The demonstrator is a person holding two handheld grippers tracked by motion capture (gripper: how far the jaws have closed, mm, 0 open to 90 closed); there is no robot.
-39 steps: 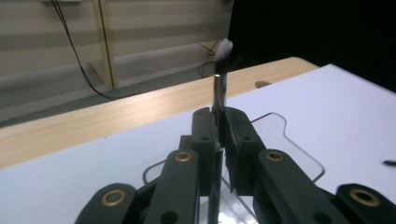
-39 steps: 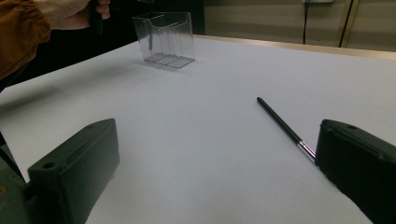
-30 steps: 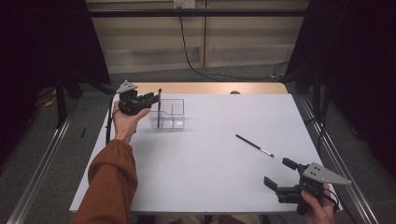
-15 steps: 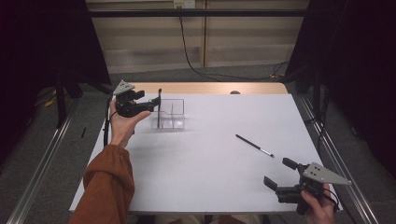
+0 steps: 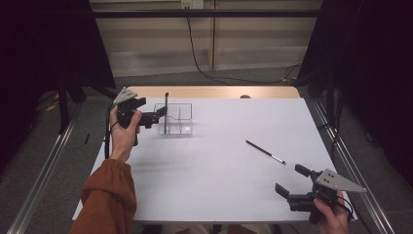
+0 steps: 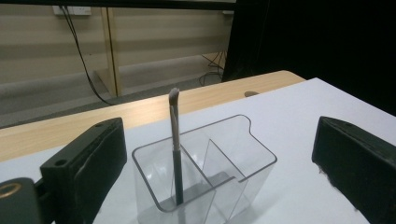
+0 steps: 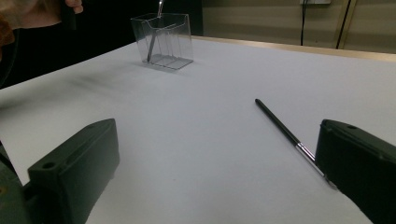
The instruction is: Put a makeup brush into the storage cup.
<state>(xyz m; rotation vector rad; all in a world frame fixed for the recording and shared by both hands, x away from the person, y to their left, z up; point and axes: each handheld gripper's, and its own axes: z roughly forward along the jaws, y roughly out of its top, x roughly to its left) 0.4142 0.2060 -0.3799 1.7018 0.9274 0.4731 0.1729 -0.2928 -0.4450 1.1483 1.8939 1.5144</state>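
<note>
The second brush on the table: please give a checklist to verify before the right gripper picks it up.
1. Second brush lies flat on the table, free of other things: ok.
2. Right gripper jaws open, nothing between them: ok.
3. First brush stands in the clear holder: ok.
4. Left gripper jaws have just been opening, apart from the first brush: ok.
5. Holder has a free compartment: ok.

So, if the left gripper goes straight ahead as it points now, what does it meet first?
Probably the clear holder, with the brush standing in its near compartment. The left gripper has just been opening, nothing between its jaws.
</note>
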